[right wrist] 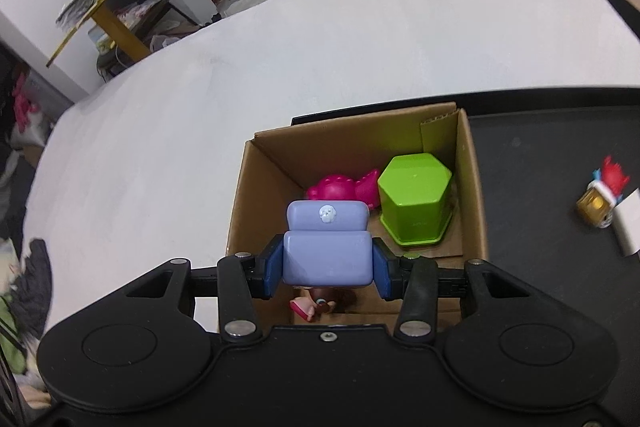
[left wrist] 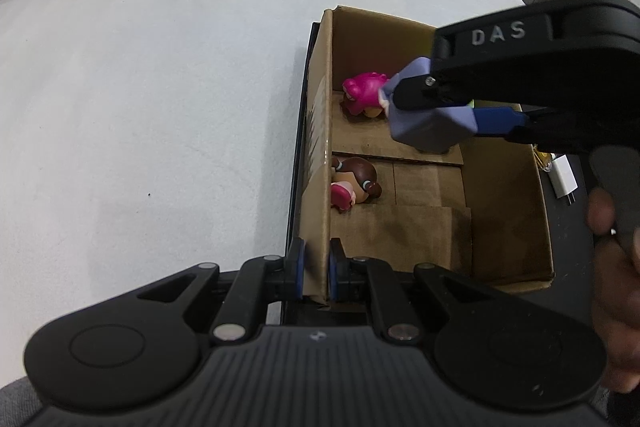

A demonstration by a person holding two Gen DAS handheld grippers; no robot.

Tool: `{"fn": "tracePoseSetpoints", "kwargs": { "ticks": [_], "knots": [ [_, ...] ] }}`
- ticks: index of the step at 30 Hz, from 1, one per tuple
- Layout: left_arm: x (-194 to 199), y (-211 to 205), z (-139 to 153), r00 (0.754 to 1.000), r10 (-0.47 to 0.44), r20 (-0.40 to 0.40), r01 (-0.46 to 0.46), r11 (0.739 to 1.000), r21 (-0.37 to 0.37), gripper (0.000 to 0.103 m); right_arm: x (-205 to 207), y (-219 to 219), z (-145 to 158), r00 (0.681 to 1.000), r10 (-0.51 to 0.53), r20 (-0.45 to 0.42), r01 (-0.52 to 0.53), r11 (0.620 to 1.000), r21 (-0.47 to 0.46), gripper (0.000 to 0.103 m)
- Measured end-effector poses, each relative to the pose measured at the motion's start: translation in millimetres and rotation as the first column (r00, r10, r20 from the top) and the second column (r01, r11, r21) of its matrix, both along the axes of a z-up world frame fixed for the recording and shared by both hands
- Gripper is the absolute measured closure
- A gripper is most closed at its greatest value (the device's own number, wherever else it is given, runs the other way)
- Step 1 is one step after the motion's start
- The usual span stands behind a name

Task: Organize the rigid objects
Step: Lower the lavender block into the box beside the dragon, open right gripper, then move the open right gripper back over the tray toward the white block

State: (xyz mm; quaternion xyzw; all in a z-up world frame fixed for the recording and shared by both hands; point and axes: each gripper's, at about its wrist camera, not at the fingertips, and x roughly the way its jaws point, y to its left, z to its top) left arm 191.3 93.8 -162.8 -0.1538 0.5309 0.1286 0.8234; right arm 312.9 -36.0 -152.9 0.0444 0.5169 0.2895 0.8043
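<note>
An open cardboard box (left wrist: 320, 131) stands on a black mat at the table's right. My left gripper (left wrist: 317, 269) is shut on the box's left wall, one blue pad on each side. My right gripper (right wrist: 327, 265) is shut on a lavender armchair-shaped toy (right wrist: 326, 247) and holds it above the box's inside. From the left wrist view, that toy (left wrist: 424, 129) hangs over the far half, near a pink figure (left wrist: 362, 95). A brown-haired doll (left wrist: 354, 185) lies by the left wall. A green hexagonal block (right wrist: 414, 199) stands in the far right corner, beside the pink figure (right wrist: 340, 189).
Right of the box, on the black mat (right wrist: 540, 167), are a small red-haired figure (right wrist: 602, 199) and a white charger (right wrist: 628, 227). White tabletop (left wrist: 160, 87) stretches left and beyond. A person's hand (left wrist: 616, 267) grips the right tool. Shelves and slippers lie past the table.
</note>
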Motion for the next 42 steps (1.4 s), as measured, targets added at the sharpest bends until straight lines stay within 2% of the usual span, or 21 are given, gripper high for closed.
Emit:
{"fn": "tracePoseSetpoints", "kwargs": {
  "ticks": [8,11,23,31,34,39,42],
  "knots": [
    [1,-2,-3,1.0,0.002,-0.003,-0.002,1.0,0.004,0.092,9,3,-10,0.998,0.013,-0.062,-0.01,0.999,0.053,0.059],
    [2,-3,-4,1.0,-0.003,-0.018,0.004,1.0,0.015,0.092,10,2,-7,0.997,0.029,-0.072,-0.022,0.995,0.101,0.059],
    [6,-8,-7,0.999,-0.002,-0.032,0.004,0.999,0.045,0.092,-1,-33,25,1.0,0.022,0.004,-0.022,0.994,0.104,0.059],
    [8,-13,-9,0.999,0.003,-0.035,-0.001,0.998,0.064,0.092,-5,-58,36,0.999,-0.045,0.014,0.043,0.991,0.125,0.058],
    [9,-13,-9,0.999,0.012,-0.037,-0.01,0.998,0.061,0.092,-6,-76,37,0.996,-0.089,-0.006,0.089,0.989,0.117,0.058],
    [12,-19,-11,0.999,-0.003,-0.047,0.007,0.996,0.086,0.092,-13,-104,37,0.991,-0.134,0.007,0.133,0.987,0.092,0.056],
    [13,-21,-12,0.998,0.003,-0.056,0.002,0.995,0.102,0.092,-17,-116,34,0.987,-0.156,0.03,0.154,0.985,0.082,0.047]
  ]
}}
